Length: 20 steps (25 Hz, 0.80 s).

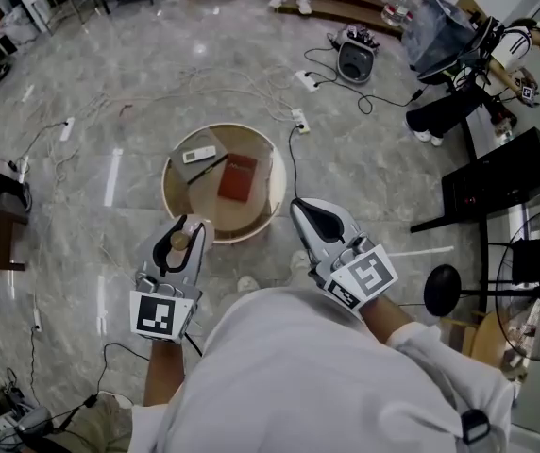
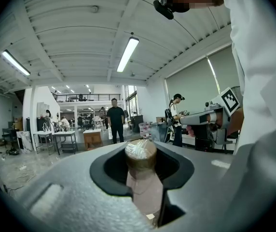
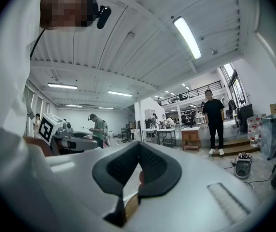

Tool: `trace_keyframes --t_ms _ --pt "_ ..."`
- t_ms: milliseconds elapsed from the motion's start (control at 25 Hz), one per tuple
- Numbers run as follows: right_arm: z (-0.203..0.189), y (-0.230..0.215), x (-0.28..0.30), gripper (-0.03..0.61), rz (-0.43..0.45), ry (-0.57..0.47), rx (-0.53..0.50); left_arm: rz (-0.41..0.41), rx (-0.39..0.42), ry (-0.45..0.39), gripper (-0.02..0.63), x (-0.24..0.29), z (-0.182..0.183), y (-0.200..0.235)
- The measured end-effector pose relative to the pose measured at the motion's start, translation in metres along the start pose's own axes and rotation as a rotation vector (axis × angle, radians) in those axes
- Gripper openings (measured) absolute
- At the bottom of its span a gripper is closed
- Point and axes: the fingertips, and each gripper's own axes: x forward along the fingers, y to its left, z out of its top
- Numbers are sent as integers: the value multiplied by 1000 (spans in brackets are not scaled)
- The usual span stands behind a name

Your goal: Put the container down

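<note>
Gripping container (image 2: 140, 151), left tool (image 1: 190, 229); marble floor (image 1: 128, 102), round table (image 1: 272, 173) below.

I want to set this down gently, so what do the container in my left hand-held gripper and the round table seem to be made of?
The container is probably smooth, translucent pinkish plastic, since light passes through its body. The round table looks like pale matte wood, judging by its even tan surface and raised rim.

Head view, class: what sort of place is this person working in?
Probably a big open workshop or lab hall: polished stone floor strewn with cables and a power strip, ceiling strip lights, work tables further back.
</note>
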Motion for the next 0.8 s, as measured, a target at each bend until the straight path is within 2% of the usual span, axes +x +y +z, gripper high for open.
trace_keyframes --t_ms 800 --pt "-29 5 26 0 -37 79 -22 -43 -27 37 112 19 -36 29"
